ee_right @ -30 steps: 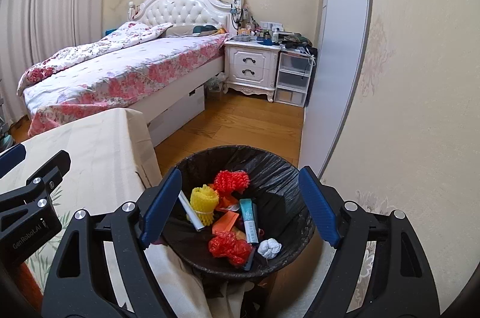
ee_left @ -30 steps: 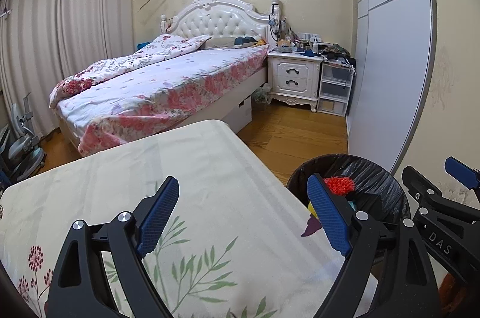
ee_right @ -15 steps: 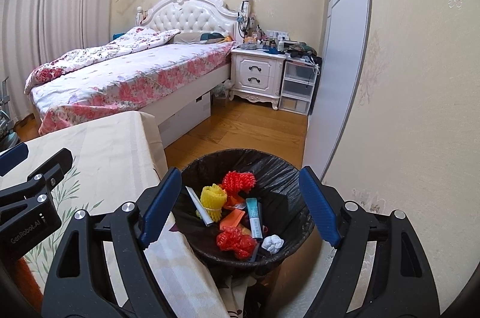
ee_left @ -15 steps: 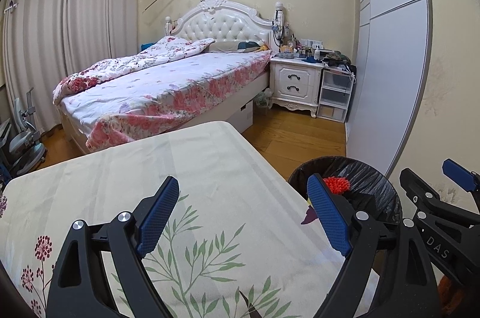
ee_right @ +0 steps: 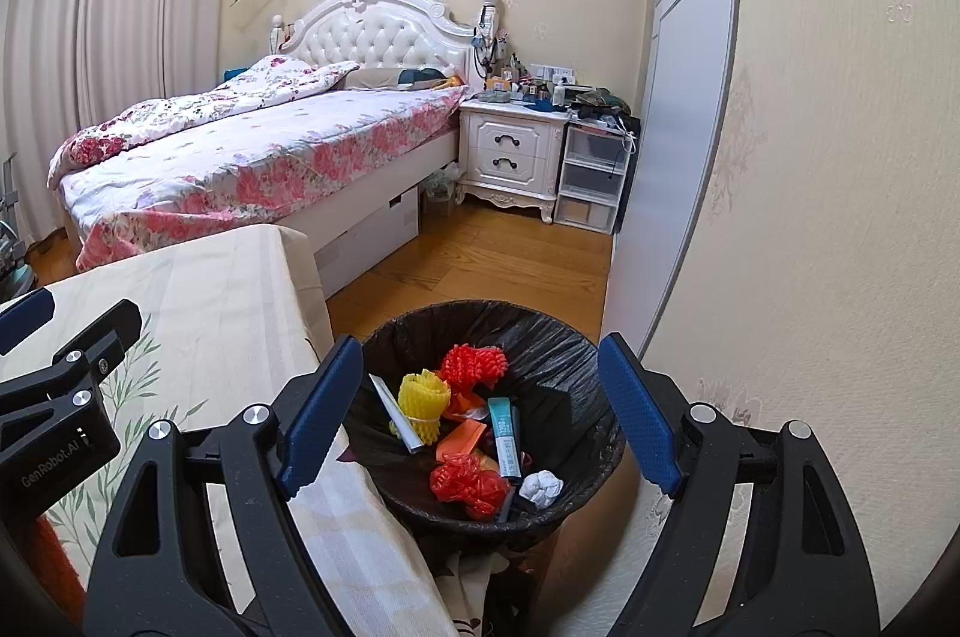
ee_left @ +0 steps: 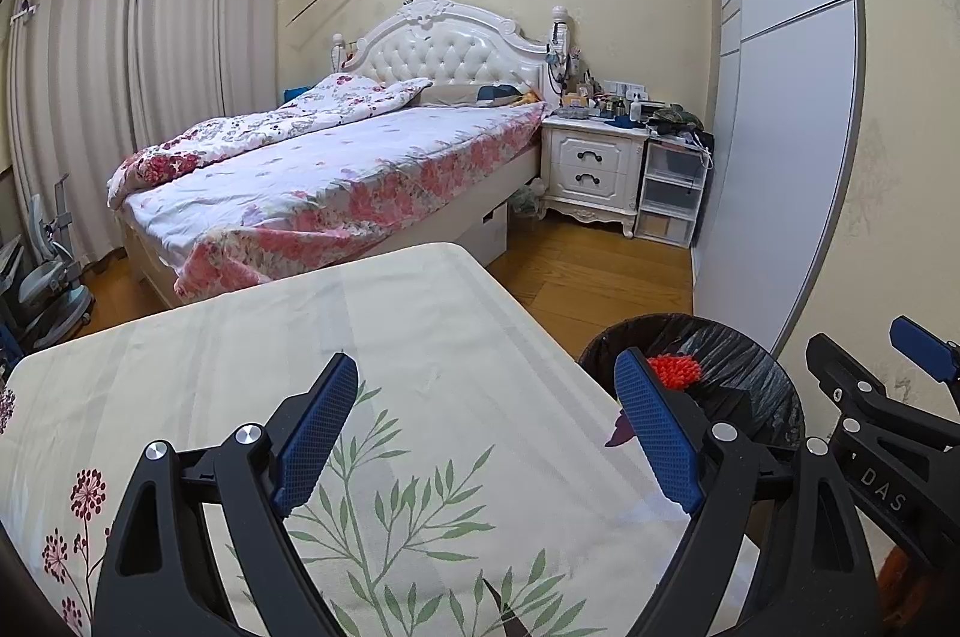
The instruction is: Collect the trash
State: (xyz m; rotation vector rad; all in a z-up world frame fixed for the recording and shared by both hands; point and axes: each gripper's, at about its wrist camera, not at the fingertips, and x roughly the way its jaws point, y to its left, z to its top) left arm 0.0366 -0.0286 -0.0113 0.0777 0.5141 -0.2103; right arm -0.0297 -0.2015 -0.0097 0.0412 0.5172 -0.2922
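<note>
A black-lined trash bin [ee_right: 564,337] stands on the floor beside the table's right edge; it also shows in the left wrist view [ee_left: 744,367]. It holds a red foam net [ee_right: 474,364], a yellow foam net [ee_right: 423,397], a teal tube [ee_right: 504,436], a red bag [ee_right: 468,481], a white paper ball [ee_right: 540,487] and orange scraps. My right gripper [ee_right: 480,415] is open and empty, above the bin. My left gripper [ee_left: 486,427] is open and empty over the floral tablecloth [ee_left: 360,337].
A bed with floral bedding [ee_left: 336,175] lies beyond the table. A white nightstand [ee_left: 594,169] and plastic drawers [ee_left: 669,199] stand at the far wall. A grey wardrobe [ee_left: 774,144] and wallpapered wall [ee_right: 810,217] are right of the bin. Wooden floor [ee_right: 480,259] lies between.
Both grippers have risen and drawn back a little; more of the tablecloth shows in the left view. Both stay open and empty.
</note>
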